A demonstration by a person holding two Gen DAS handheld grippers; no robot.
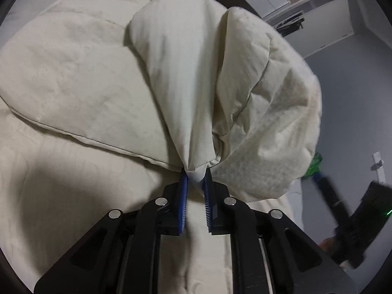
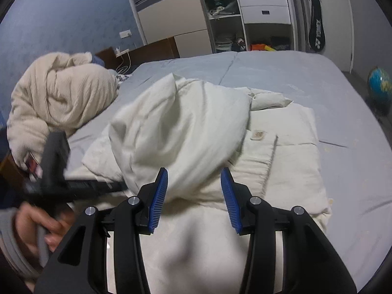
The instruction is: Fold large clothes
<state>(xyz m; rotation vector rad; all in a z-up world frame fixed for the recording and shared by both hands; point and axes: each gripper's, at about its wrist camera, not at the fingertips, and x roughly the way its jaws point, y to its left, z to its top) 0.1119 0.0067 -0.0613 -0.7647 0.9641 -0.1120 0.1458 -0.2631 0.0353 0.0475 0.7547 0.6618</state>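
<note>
A large cream padded garment [image 1: 80, 73] lies spread on the bed. My left gripper [image 1: 196, 174] is shut on a bunched fold of it and holds that fold lifted, so a puffy mass [image 1: 257, 93] hangs above the flat part. In the right wrist view the same lifted fold [image 2: 181, 127] stands just beyond my right gripper [image 2: 194, 178], which is open and empty above the flat cream fabric [image 2: 289, 161]. The left gripper's black body [image 2: 80, 186] reaches in from the left there.
The bed has a grey-blue sheet [image 2: 281, 73]. A beige bundle of cloth [image 2: 58, 93] sits at its far left. An open wardrobe with white drawers [image 2: 262, 5] stands behind. A globe [image 2: 379, 85] sits on the floor at the right.
</note>
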